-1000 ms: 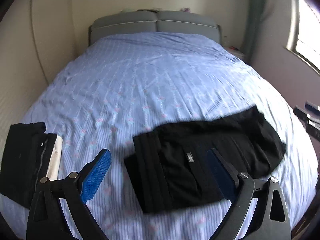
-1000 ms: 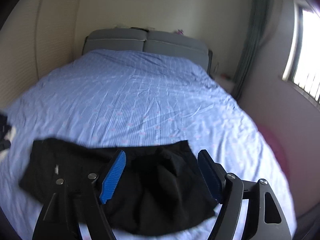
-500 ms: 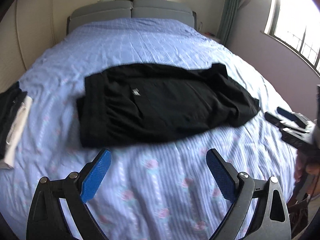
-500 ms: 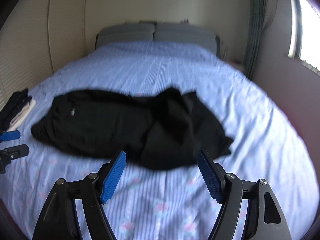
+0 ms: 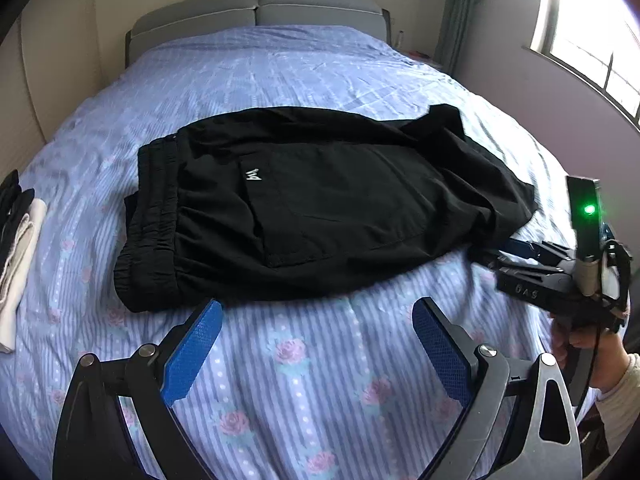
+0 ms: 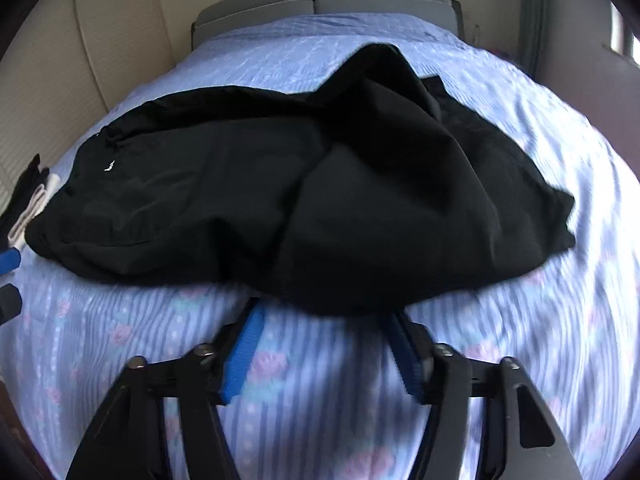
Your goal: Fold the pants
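Black pants lie across the blue striped bed, waistband to the left, legs bunched to the right. My left gripper is open and empty, just in front of the pants' near edge. My right gripper is open, its fingertips at the near hem of the bunched leg end, touching or slightly under the cloth. In the left wrist view the right gripper shows at the right with its tips against the pants' end. The pants carry a small white logo.
A stack of folded dark and white clothes lies at the bed's left edge. The grey headboard is at the far end. A window and wall are on the right.
Both grippers have moved in closer to the pants. The right gripper has narrowed its opening and reached the hem of the leg end.
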A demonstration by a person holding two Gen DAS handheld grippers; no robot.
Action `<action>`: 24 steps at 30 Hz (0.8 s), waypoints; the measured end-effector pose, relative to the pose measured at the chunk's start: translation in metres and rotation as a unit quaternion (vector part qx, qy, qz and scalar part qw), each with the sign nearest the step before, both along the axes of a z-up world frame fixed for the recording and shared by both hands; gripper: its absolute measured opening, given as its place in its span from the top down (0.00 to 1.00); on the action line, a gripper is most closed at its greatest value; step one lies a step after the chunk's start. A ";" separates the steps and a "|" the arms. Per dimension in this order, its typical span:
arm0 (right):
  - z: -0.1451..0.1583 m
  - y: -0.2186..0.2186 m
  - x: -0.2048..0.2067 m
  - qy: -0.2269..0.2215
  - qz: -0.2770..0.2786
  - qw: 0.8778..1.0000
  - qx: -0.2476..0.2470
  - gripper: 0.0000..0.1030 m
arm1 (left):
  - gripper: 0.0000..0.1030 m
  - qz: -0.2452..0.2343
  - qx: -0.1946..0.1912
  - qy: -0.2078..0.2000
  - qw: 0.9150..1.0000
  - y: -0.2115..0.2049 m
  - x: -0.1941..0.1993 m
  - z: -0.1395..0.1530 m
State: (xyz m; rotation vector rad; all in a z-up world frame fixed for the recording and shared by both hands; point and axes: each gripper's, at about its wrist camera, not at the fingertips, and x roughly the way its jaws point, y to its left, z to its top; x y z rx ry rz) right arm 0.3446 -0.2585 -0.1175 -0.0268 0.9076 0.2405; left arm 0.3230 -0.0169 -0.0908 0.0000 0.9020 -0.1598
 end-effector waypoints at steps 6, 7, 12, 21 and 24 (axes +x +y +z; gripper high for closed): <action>0.043 -0.006 0.002 -0.074 -0.003 0.997 0.023 0.63 | 0.06 0.052 -0.002 -0.016 0.999 0.038 0.012 0.001; 0.043 -0.004 0.006 -0.070 -0.001 0.997 0.022 0.63 | 0.06 0.064 -0.004 -0.018 0.998 0.047 0.015 0.001; 0.035 0.003 0.015 -0.050 -0.009 0.999 0.005 0.63 | 0.06 0.122 -0.003 -0.040 0.992 0.101 0.028 0.003; 0.042 0.043 0.033 -0.028 -0.056 0.995 -0.082 0.63 | 0.16 0.121 -0.062 -0.010 0.991 0.150 0.108 -0.010; 0.039 0.049 0.037 -0.024 -0.059 0.993 -0.099 0.63 | 0.31 0.117 -0.114 0.034 0.986 0.152 0.124 -0.031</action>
